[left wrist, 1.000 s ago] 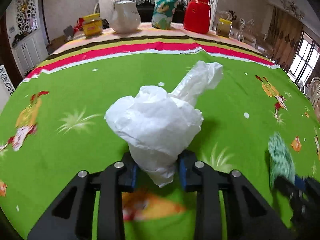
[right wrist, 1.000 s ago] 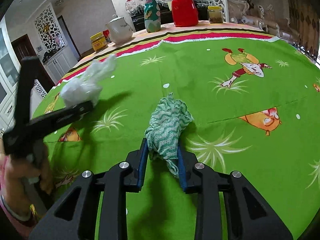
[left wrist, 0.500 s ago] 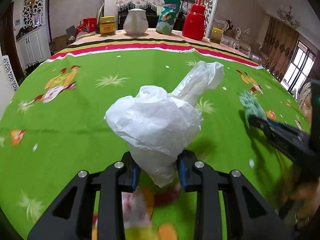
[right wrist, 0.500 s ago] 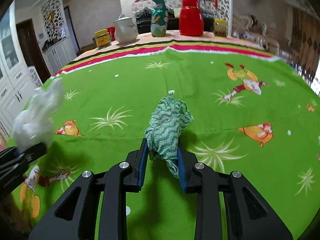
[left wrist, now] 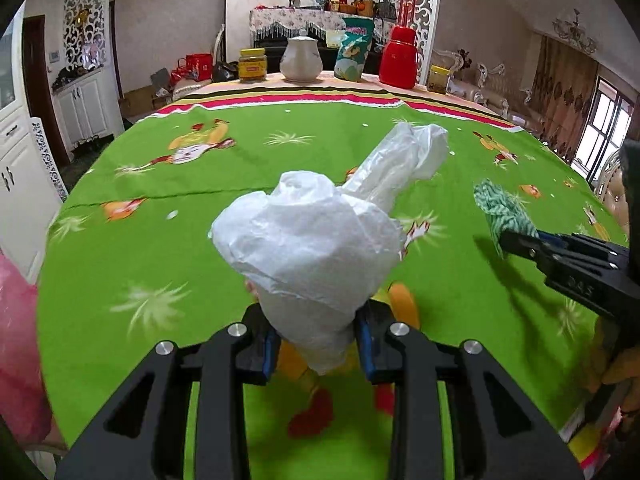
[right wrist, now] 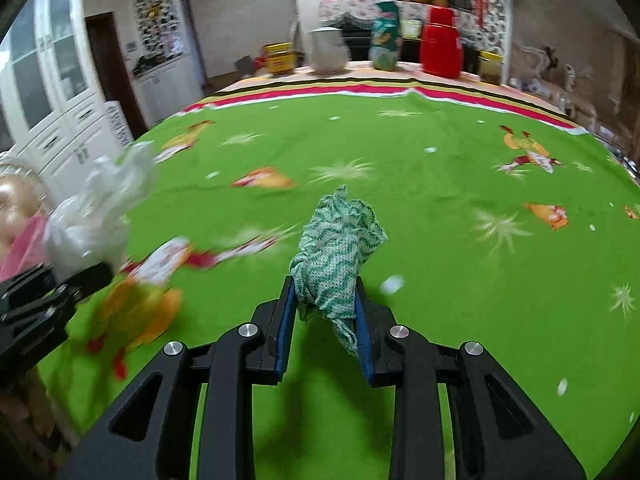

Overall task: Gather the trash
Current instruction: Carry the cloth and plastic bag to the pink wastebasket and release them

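Both my hands have swung across the counter [left wrist: 120,264] since a second ago, so its far edge with the red flask [left wrist: 397,58] now sits further off. My left hand-held gripper [left wrist: 316,344] is clamped on the white crumpled tissue [left wrist: 308,248], held above the green cloth. My right hand-held gripper [right wrist: 325,320] is clenched on the green patterned rag [right wrist: 336,256], also lifted clear. A pink bag [left wrist: 18,360] shows at the left edge.

Your white plastic bag [left wrist: 316,240] hides the surface behind it; the pink bag [left wrist: 18,360] is cut off at the left edge.
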A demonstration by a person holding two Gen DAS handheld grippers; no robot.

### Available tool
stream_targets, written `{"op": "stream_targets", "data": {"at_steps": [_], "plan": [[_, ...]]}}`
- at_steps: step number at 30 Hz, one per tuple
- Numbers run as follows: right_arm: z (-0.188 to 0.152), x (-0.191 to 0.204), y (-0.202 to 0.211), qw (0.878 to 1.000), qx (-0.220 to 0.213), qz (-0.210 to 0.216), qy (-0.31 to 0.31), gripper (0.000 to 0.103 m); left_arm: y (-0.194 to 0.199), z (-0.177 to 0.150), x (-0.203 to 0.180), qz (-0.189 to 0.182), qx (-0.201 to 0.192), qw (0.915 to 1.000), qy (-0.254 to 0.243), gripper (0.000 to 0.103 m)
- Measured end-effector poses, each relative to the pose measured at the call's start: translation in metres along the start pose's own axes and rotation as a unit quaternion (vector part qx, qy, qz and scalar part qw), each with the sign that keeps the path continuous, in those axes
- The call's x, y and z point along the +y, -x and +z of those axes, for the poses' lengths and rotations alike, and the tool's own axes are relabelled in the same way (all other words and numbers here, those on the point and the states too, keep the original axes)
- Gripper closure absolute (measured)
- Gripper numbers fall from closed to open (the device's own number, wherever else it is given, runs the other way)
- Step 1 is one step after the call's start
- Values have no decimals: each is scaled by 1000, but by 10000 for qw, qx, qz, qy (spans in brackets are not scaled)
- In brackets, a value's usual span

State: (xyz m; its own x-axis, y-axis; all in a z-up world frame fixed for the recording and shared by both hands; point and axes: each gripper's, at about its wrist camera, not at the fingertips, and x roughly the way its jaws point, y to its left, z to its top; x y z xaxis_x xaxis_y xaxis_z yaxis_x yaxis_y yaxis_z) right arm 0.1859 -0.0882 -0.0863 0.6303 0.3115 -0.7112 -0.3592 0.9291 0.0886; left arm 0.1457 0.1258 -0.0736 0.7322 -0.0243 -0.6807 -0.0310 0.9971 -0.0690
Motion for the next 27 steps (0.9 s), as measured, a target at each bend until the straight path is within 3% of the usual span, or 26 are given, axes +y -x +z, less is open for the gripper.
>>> {"op": "stream_targets", "data": {"at_steps": [12,27], "plan": [[-40,56,36,9980,-77,443,438,75,40,-31,9,220,-204,9995,-99,72],[-61,72,63,9963,-408,701,290,75,64,-51,12,345,-435,9984,-80,72]]}}
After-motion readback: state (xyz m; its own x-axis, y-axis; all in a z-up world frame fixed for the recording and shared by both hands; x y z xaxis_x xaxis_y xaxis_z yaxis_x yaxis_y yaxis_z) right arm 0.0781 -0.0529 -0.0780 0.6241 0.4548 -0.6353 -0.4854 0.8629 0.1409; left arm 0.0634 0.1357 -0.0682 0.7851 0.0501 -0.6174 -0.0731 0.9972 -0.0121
